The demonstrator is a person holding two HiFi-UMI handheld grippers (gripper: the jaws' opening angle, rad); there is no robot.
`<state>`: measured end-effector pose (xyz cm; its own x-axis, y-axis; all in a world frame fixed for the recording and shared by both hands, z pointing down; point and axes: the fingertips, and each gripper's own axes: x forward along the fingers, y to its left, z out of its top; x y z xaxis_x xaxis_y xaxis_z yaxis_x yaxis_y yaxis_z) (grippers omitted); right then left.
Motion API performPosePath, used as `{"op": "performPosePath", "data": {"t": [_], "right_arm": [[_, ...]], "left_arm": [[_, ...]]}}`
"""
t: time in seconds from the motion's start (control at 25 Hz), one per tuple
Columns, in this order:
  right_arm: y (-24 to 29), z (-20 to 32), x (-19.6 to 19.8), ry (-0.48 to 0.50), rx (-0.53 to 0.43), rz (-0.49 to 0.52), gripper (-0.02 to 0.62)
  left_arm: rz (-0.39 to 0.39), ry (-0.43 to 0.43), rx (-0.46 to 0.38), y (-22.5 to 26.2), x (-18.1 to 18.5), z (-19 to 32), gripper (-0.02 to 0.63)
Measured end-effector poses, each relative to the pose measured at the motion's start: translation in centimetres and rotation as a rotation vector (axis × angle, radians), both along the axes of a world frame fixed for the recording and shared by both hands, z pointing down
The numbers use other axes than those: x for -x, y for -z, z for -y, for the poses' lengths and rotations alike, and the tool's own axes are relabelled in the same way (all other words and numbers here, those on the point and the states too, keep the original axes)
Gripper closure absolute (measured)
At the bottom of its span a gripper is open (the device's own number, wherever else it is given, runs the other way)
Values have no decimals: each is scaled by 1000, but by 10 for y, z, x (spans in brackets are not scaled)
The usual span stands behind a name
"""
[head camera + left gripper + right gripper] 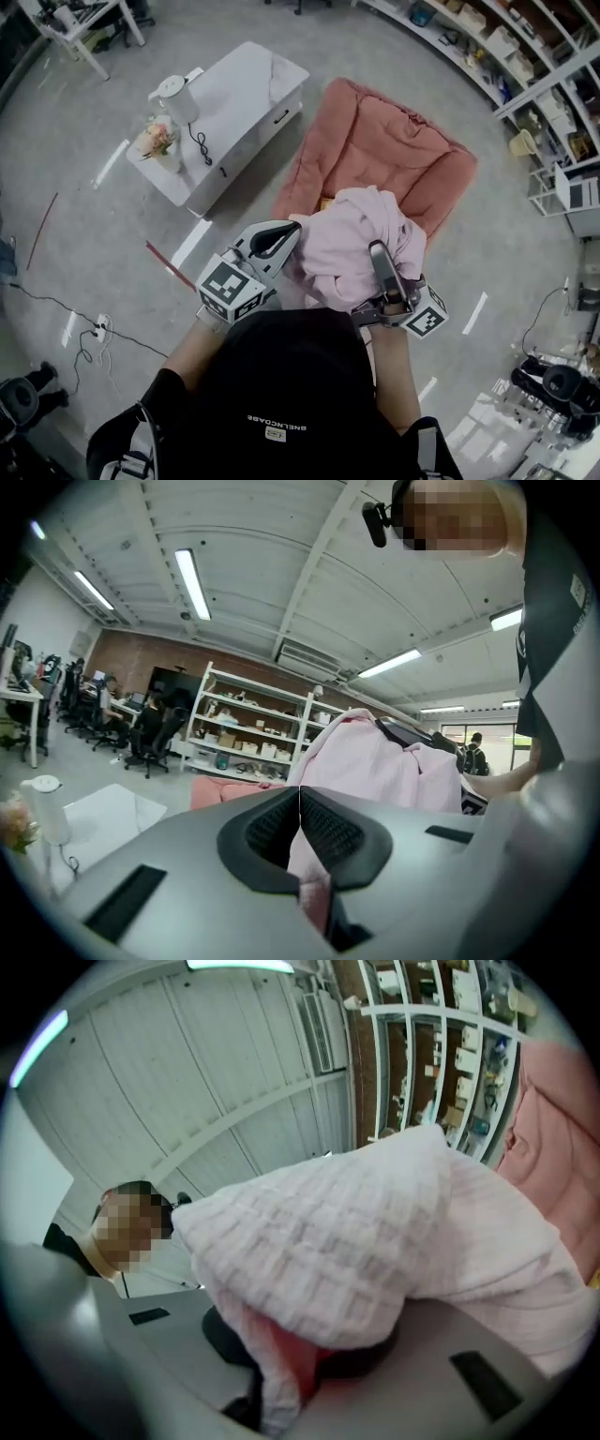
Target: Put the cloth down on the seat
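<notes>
Pink cloth (352,234) is bunched up in the air between the two grippers, in front of the person's chest. Left gripper (281,236): jaws pressed together on a fold of the cloth. Its own view shows pink fabric squeezed in the slit between the black pads, with the rest heaped just beyond and to the right of the tips. Right gripper (379,253): jaws closed too, pinching the cloth (fabric drapes over them in its view and covers most of them, with a fold running down between). The grippers are close together and the cloth touches both, the left one at its left edge and the right one at its near right side. Salmon cushioned seat (375,141) lies on the floor just beyond the grippers. The cloth is not on it but held up over its near edge. White low table (244,103) sits beyond and left of the left gripper, with a white kettle (175,97) and a flower bunch (157,141) on top. Shelving (525,75) stands well beyond the right gripper.
</notes>
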<state>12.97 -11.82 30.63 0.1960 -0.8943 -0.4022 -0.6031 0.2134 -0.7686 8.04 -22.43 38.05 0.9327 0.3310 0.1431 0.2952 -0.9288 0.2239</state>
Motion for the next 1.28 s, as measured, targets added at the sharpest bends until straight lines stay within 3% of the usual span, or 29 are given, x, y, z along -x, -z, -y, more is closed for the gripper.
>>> {"op": "performPosePath", "data": {"t": [0.32,0.56,0.84,1.28], "right_arm": [[0,-80,-56,-341,25,-11,489],[-14,-144,-76,-523,95,9,489],[-59,-222,-91,-579,126,82,489],[-145,-259,-137,-494,219,204,489]], "left_arm": [[7,-251,-2,2,-57,-46,591],[34,-364,-22,0,-78,-91,591],[86,-388,-64,-21,-87,-155,591],[213,-287,-100,-58,-102,-195,591]]}}
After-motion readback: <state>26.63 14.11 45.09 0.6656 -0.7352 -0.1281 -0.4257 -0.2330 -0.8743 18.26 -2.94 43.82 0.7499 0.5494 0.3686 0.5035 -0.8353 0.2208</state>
